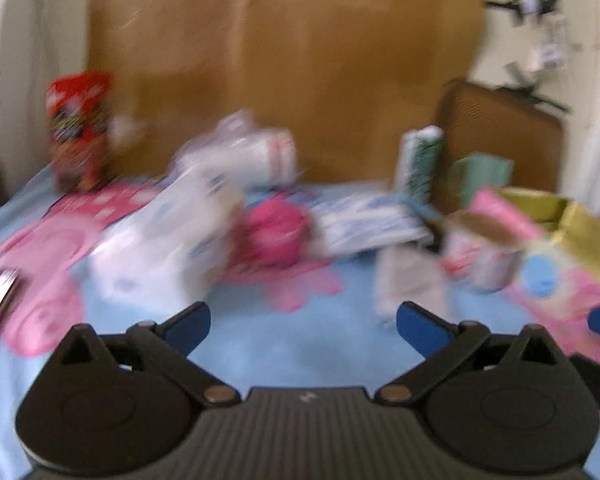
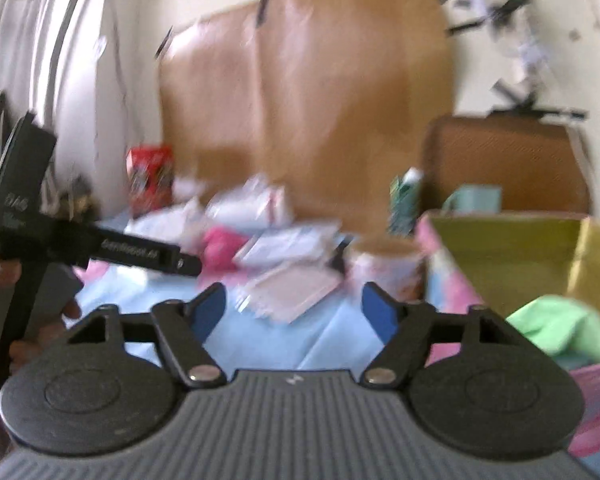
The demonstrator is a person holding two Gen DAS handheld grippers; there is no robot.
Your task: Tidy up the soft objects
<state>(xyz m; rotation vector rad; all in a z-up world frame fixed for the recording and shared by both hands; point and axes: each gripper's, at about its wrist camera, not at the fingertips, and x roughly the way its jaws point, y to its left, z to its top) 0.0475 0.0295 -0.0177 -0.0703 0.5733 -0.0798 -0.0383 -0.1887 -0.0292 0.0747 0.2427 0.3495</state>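
Note:
Both views are blurred by motion. My left gripper (image 1: pixel 303 330) is open and empty above the blue sheet (image 1: pixel 292 344). Ahead of it lie a white soft pack (image 1: pixel 160 240), a bright pink bundle (image 1: pixel 276 232) and a flat blue-white pack (image 1: pixel 364 220). My right gripper (image 2: pixel 294 310) is open and empty, facing a flat pinkish packet (image 2: pixel 292 288) and a white tissue roll (image 2: pixel 384 268). The open yellow box (image 2: pixel 512 256) at the right has a green soft item (image 2: pixel 560 328) at its front. The left gripper (image 2: pixel 148 256) shows at the left of the right wrist view.
A red snack bag (image 1: pixel 78 128) stands at the back left against brown paper on the wall (image 1: pixel 300 60). A brown case (image 1: pixel 500 136), a green-white upright pack (image 1: pixel 418 164) and a mint box (image 1: pixel 484 176) stand at the back right. Pink patterned sheet (image 1: pixel 40 280) lies at left.

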